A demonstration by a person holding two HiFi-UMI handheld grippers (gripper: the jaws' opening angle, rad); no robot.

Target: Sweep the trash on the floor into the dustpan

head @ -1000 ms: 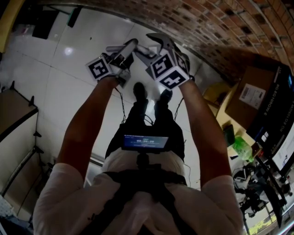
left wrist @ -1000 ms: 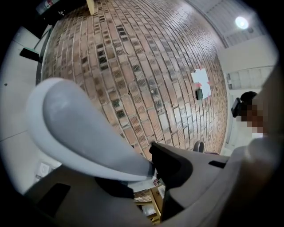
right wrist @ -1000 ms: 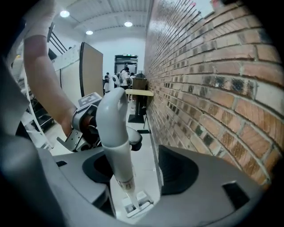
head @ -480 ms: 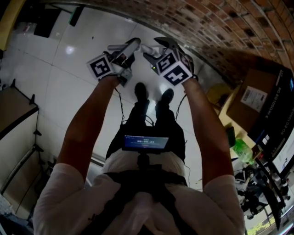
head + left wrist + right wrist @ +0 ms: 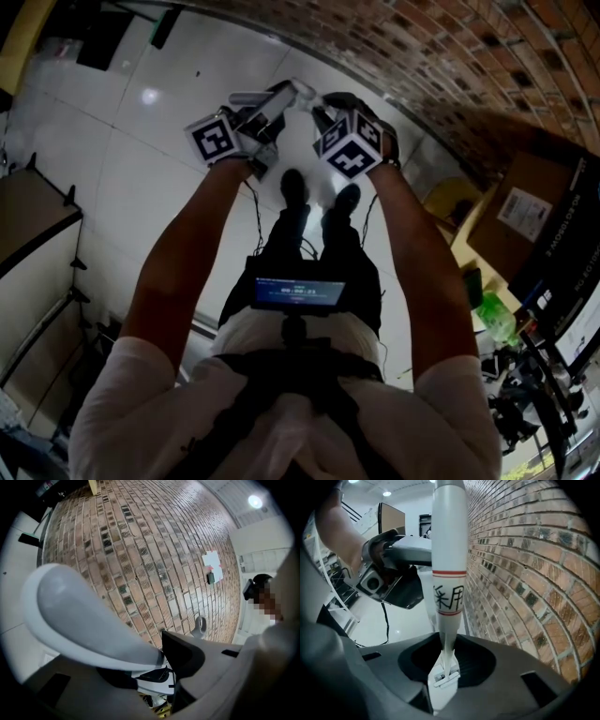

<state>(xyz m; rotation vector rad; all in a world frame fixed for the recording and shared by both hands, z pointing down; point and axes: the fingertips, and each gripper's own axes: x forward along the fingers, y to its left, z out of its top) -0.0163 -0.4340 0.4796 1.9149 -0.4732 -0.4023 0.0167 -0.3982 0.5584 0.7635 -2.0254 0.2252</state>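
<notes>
No trash and no dustpan body shows in any view. What does show is the white broom handle [image 5: 449, 573], close beside the brick wall [image 5: 529, 583]. The right gripper [image 5: 443, 679] has just been closing its jaws, which now pinch that handle's narrow end. The left gripper [image 5: 165, 665] is clamped on a curved grey handle [image 5: 89, 616], probably the dustpan's. Before lifting, the pinch on the broom should be firm and square so the pole cannot twist or knock the wall.
</notes>
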